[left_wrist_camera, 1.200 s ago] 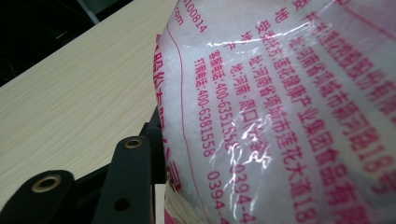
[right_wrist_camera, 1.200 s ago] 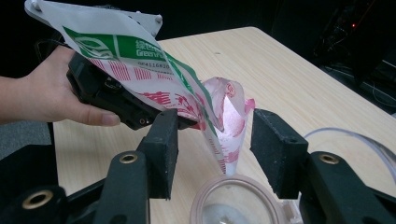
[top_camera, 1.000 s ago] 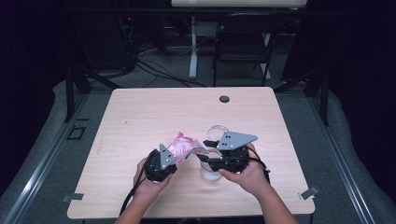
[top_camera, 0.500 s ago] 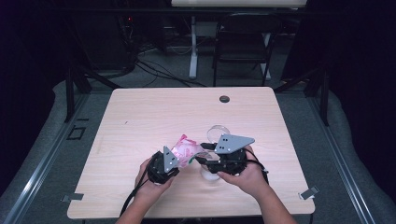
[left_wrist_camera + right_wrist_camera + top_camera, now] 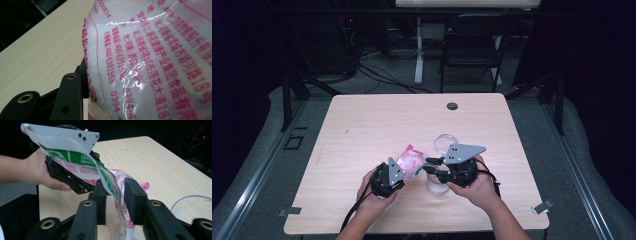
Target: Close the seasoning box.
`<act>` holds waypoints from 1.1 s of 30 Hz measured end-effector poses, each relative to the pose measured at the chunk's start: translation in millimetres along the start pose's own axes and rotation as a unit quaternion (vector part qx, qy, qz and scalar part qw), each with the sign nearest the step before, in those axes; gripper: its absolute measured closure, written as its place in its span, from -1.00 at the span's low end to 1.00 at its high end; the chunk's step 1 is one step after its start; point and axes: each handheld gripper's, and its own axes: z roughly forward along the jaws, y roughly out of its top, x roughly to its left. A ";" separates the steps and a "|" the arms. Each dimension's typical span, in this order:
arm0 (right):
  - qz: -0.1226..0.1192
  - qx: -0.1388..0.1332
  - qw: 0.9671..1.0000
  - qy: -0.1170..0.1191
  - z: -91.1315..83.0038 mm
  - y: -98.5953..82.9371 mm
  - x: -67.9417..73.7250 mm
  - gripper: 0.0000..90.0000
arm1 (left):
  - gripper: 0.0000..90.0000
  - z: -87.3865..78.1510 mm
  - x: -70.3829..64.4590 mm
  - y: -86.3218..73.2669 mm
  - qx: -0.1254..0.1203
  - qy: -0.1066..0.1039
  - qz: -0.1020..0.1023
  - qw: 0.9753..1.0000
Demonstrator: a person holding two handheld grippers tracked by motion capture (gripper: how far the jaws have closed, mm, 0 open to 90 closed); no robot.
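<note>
A clear plastic bag (image 5: 409, 160) with pink print and white grains hangs between my two grippers near the table's front edge. My left gripper (image 5: 404, 172) is shut on its lower left part; in the left gripper view the bag (image 5: 150, 60) presses against one black jaw. My right gripper (image 5: 428, 167) is shut on a thin end of the bag (image 5: 110, 182), whose film runs down between the close-set jaws of that gripper (image 5: 116, 192). The film's lower tip reaches a clear cup (image 5: 117, 231) below. The left gripper (image 5: 72, 177) sits just behind the bag.
A clear cup (image 5: 437, 189) stands under the right hand, and a clear round rim (image 5: 446, 141) lies just beyond it. The wooden table (image 5: 377, 120) has a small black disc (image 5: 452, 106) near its far edge. A chair (image 5: 472, 45) stands behind the table.
My left gripper has shifted slightly to the right, closer to the right gripper, with the bag. The right gripper has stayed nearly in place.
</note>
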 end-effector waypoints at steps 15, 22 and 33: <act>0.014 -0.007 1.000 0.005 -4.8 -2.4 -4.2 1.00 | 0.29 -1.3 -1.2 8.3 -0.001 0.014 0.018 1.000; 0.038 -0.018 0.999 0.006 -8.5 -2.9 -6.2 1.00 | 0.29 -4.2 0.3 14.9 -0.002 0.028 0.036 0.999; 0.055 -0.026 0.998 0.001 -13.6 -5.9 -9.8 1.00 | 0.29 -4.1 0.7 24.3 -0.004 0.057 0.072 0.996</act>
